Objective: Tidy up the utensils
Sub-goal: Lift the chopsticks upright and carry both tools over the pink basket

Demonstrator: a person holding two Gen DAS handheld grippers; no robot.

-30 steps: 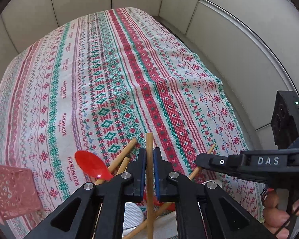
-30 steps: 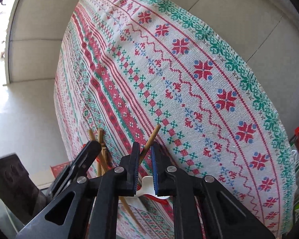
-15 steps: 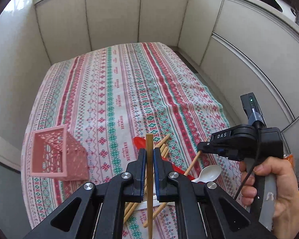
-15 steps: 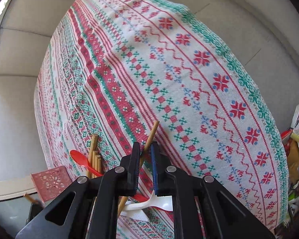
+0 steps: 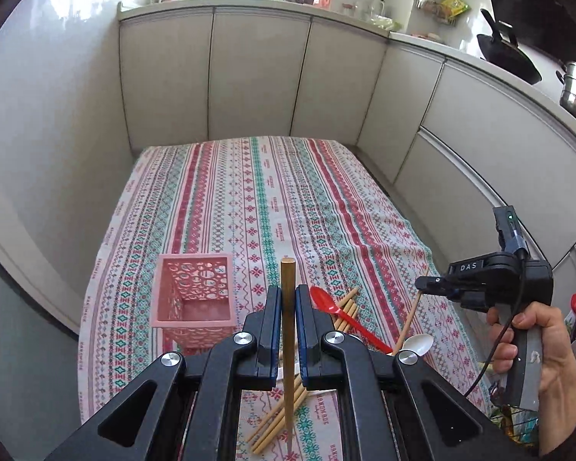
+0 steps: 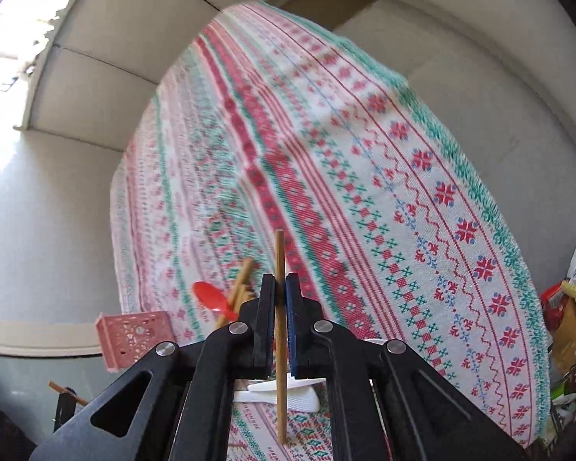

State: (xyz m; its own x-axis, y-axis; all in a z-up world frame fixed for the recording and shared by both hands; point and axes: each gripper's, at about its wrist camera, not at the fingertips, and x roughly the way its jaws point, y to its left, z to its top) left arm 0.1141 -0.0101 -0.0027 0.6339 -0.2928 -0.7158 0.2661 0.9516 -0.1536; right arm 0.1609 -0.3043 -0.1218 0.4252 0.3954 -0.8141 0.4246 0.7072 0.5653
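The table with the striped tablecloth [image 5: 249,192] sits tucked into a corner of pale cabinet fronts [image 5: 257,77], which close in on its far edge and right edge. Most of the cloth toward the far edge is bare; everything sits near the near edge.

The left gripper [image 5: 287,307] is clamped on a wooden chopstick [image 5: 288,280], held upright with its blunt end standing above the jaws and its thin end pointing down over the cloth. The right gripper [image 6: 280,299] is likewise closed on its own chopstick [image 6: 279,253], upright between the pads; from the left camera that gripper [image 5: 422,280] shows near the right edge in the person's hand [image 5: 533,342].

On the cloth a loose bundle of chopsticks [image 5: 345,307] lies under the left gripper, a red spoon [image 5: 326,299] across them and a white spoon [image 5: 416,344] just beside. A pink perforated basket [image 5: 192,296] stands upright toward the near left corner, apart from the pile.

A second ago the left camera was low, close over the pile, with the basket only a sliver at the edge. It has since risen, so the whole table and the kitchen counter [image 5: 364,23] behind are in sight. The right gripper's stick, slanted before, now stands straight.
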